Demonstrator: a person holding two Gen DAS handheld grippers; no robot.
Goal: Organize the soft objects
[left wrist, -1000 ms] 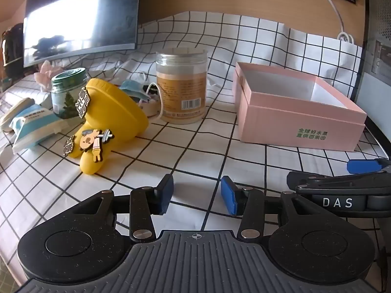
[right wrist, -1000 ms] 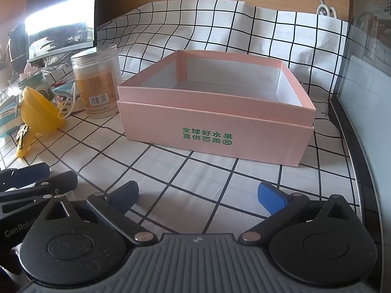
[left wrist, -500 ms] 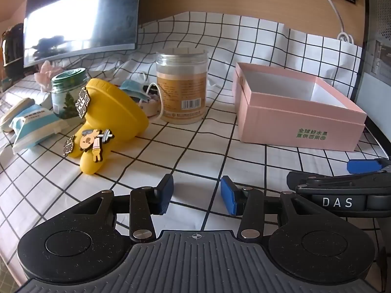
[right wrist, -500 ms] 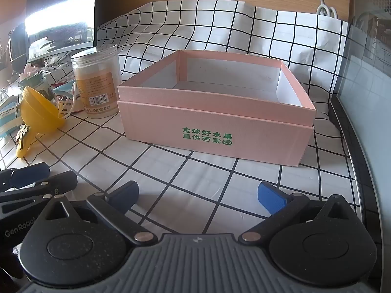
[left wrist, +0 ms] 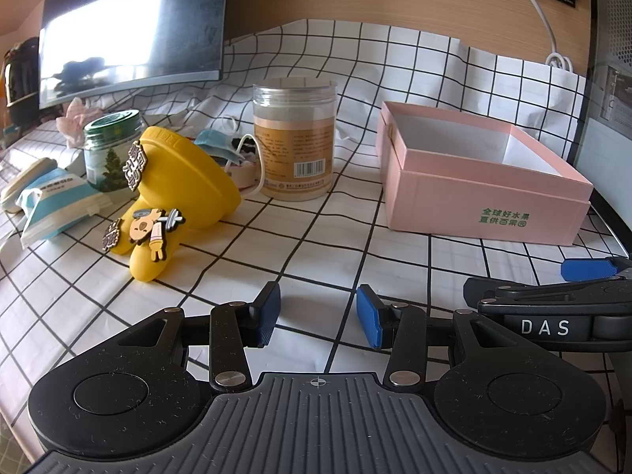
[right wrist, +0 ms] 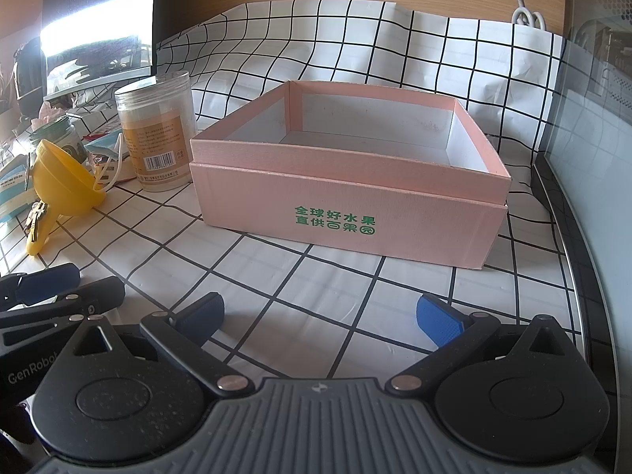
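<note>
An open pink box (left wrist: 482, 181) stands on the checked cloth at the right; it fills the middle of the right wrist view (right wrist: 347, 197) and looks empty. A blue face mask (left wrist: 215, 146) lies behind a yellow funnel (left wrist: 173, 193). A blue-and-white tissue pack (left wrist: 55, 201) lies at the far left, and crumpled pink tissue (left wrist: 77, 118) further back. My left gripper (left wrist: 318, 316) is open and empty, low over the cloth. My right gripper (right wrist: 320, 314) is wide open and empty in front of the box.
A clear plastic jar (left wrist: 294, 138) stands mid-table, a green-lidded glass jar (left wrist: 112, 150) to its left. A monitor (left wrist: 130, 27) stands at the back left. A dark table edge (right wrist: 568, 237) runs along the right. The right gripper's finger (left wrist: 584, 268) shows beside my left gripper.
</note>
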